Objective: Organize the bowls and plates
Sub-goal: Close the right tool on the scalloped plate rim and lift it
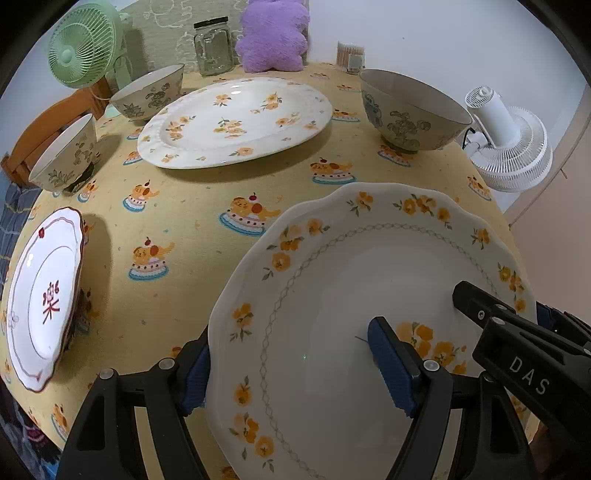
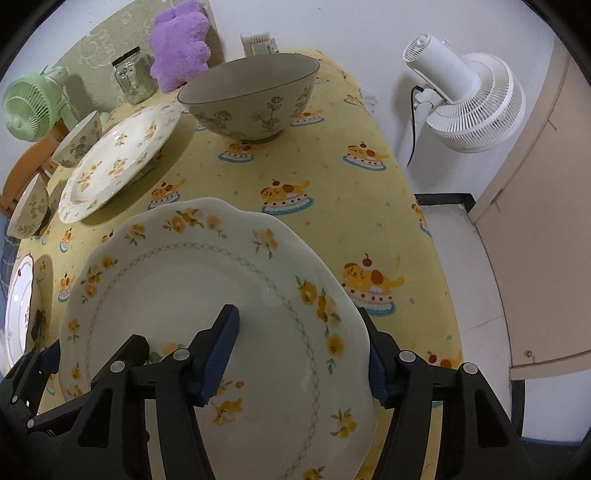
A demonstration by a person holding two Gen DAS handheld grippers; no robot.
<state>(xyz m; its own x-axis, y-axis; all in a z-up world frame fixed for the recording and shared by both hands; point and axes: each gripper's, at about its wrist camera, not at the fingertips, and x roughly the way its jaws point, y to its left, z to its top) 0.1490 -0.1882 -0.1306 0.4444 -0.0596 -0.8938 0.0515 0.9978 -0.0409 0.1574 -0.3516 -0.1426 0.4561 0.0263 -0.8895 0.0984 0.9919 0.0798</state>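
Note:
A scalloped white plate with orange flowers (image 1: 332, 295) fills the near part of both views (image 2: 207, 295). My left gripper (image 1: 291, 362) straddles its left rim, one finger under the edge and one on top. My right gripper (image 2: 299, 354) straddles its right rim the same way. Both look closed on the rim. A large oval flowered plate (image 1: 236, 122) lies further back. A big bowl (image 1: 410, 110) stands at the back right. Two smaller bowls (image 1: 151, 92) (image 1: 66, 155) stand at the back left. A white plate with a red character (image 1: 44, 302) lies at the left edge.
The table (image 1: 177, 221) wears a yellow cloth with cartoon cakes. A green fan (image 1: 85, 44), a glass jar (image 1: 214, 48), a purple cushion (image 1: 273, 33) and a toothpick box (image 1: 351, 55) stand along the back. A white fan (image 2: 469, 96) stands off the table's right side.

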